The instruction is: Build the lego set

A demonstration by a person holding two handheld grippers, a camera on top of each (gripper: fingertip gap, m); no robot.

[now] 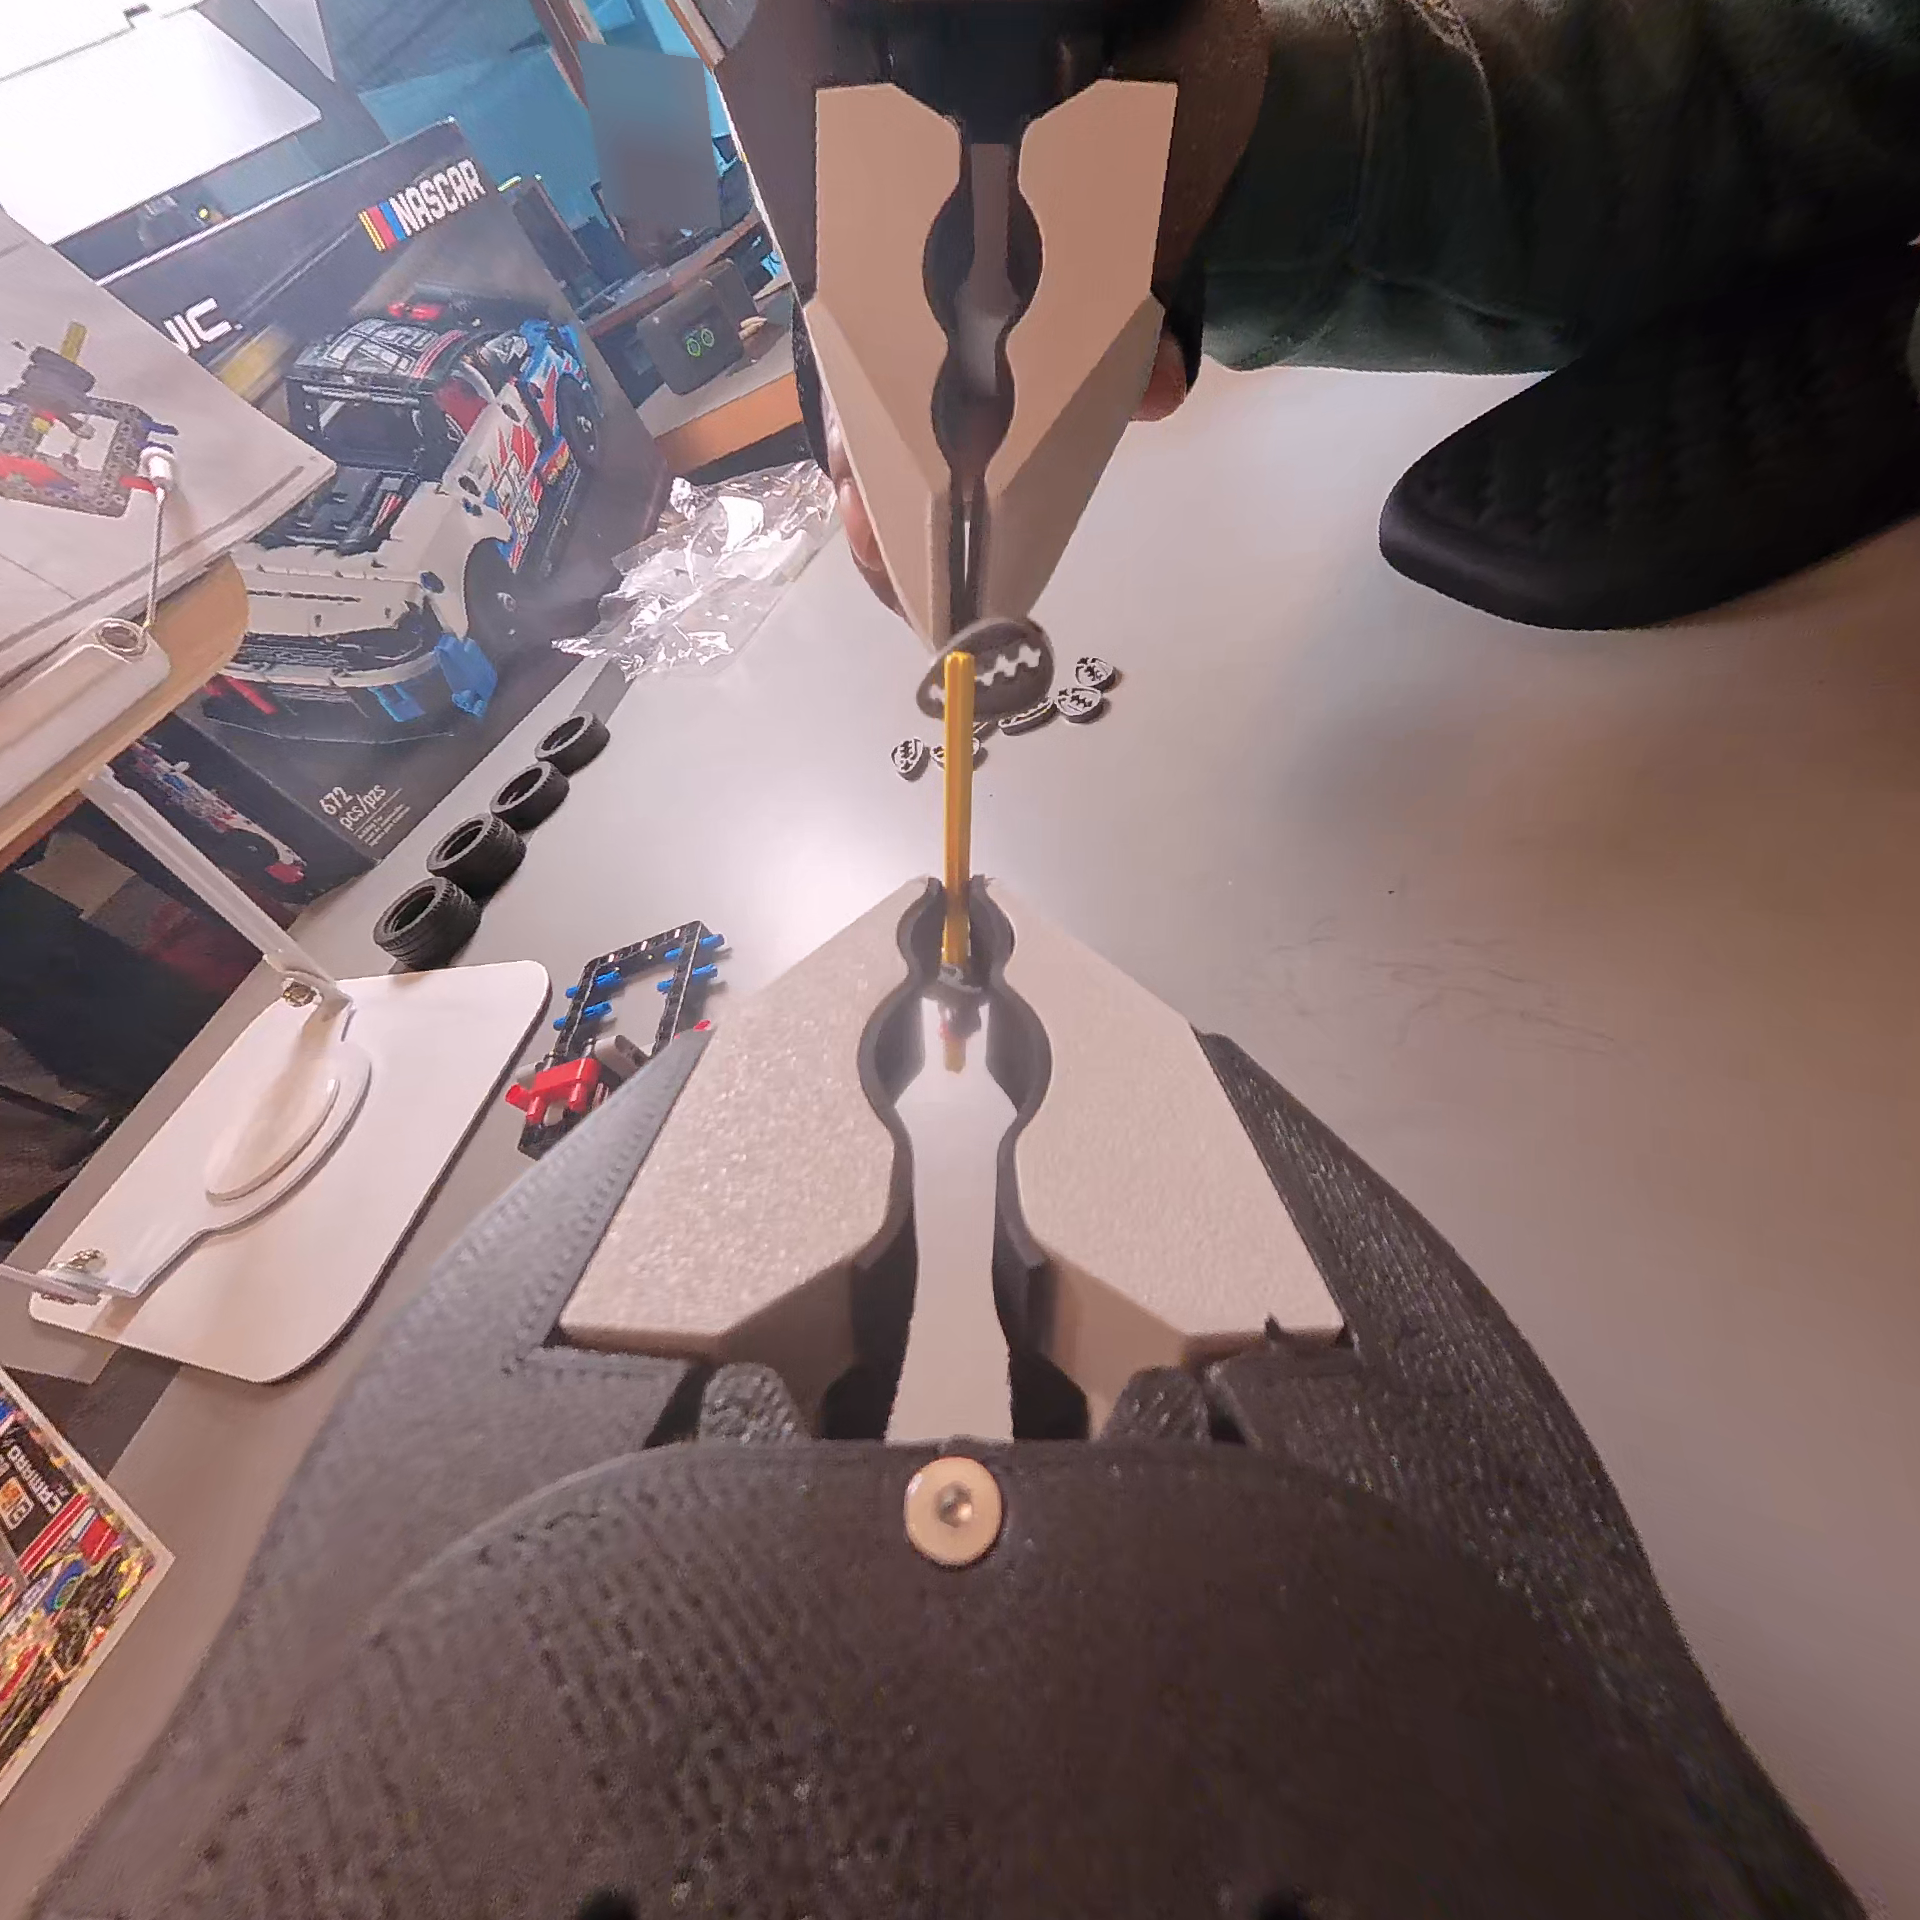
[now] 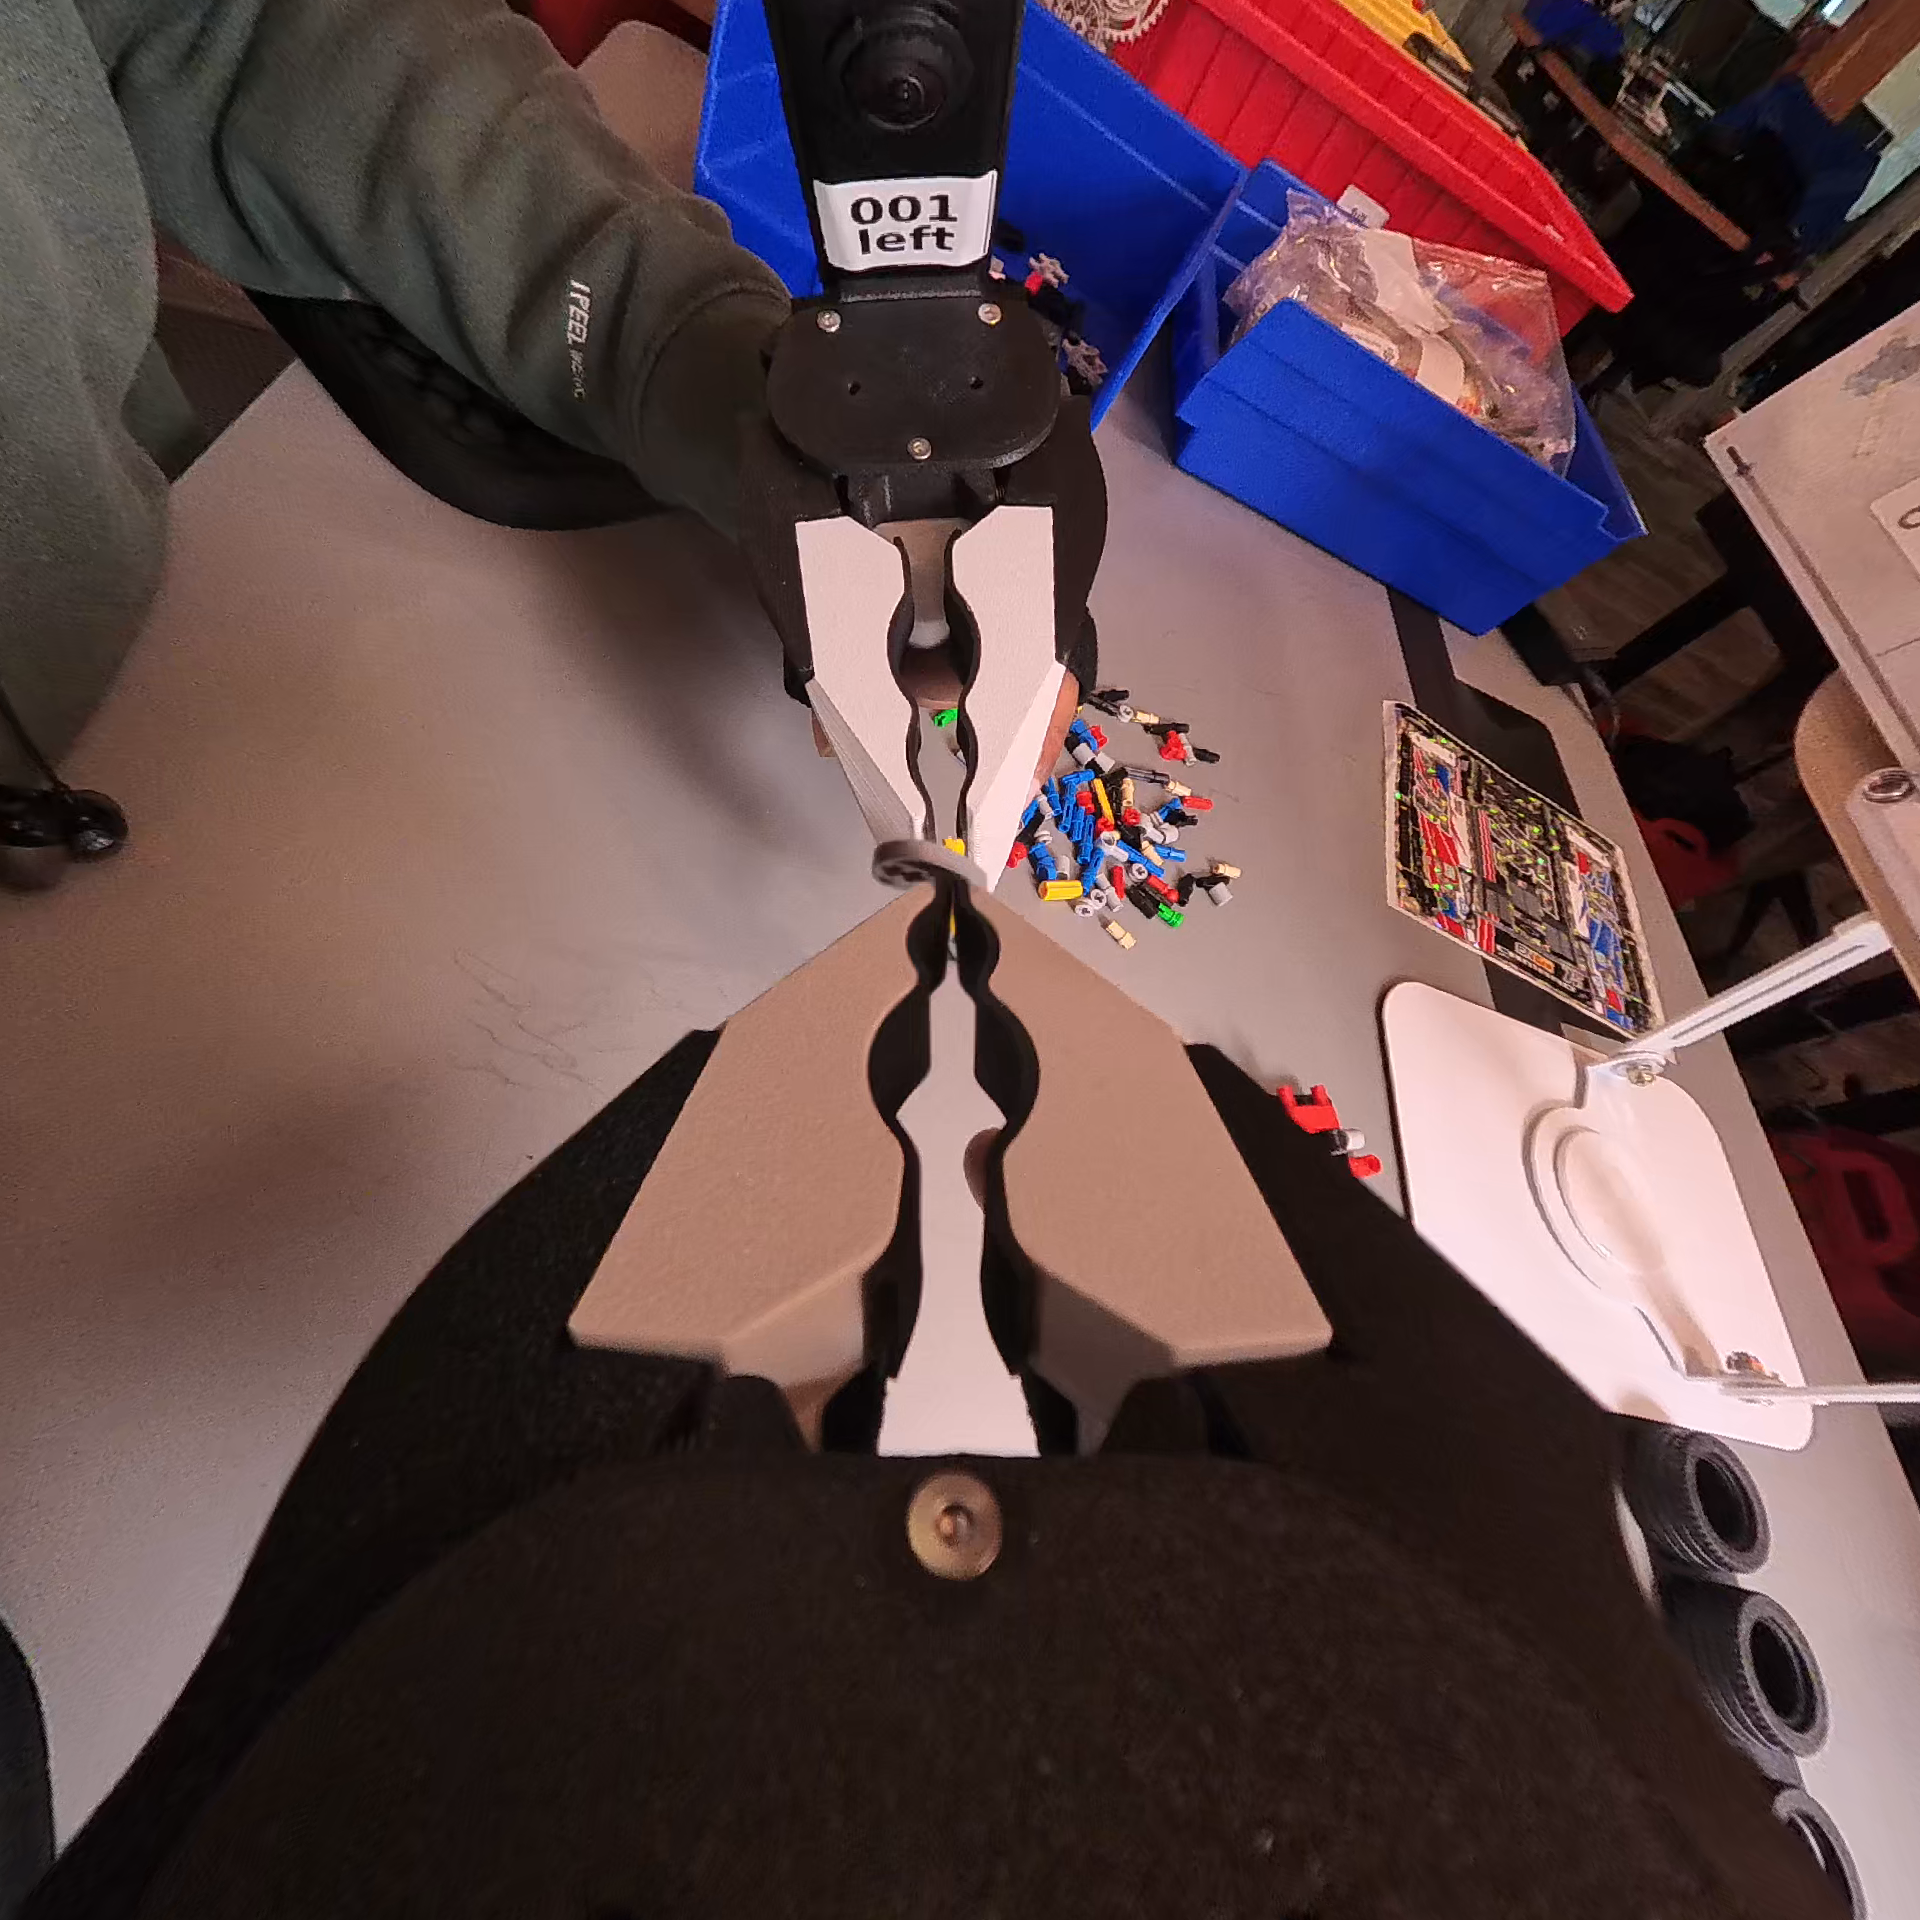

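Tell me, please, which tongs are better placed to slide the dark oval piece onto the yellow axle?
Probably the right tongs. They are shut on the dark oval piece, which sits at the far tip of the yellow axle. The left tongs are shut on the axle's near end and only steady it.

Lettered set box (image 1: pixel 416 499), labelled tongs (image 2: pixel 940 847)

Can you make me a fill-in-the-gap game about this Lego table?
1. The left gripper is shut on a thin ____ axle rod.
2. The right gripper pinches a flat dark grey ____-shaped piece at the rod's tip.
3. Four black rubber ____ sit in a row beside the Lego box.

Missing words: yellow; oval; tyres
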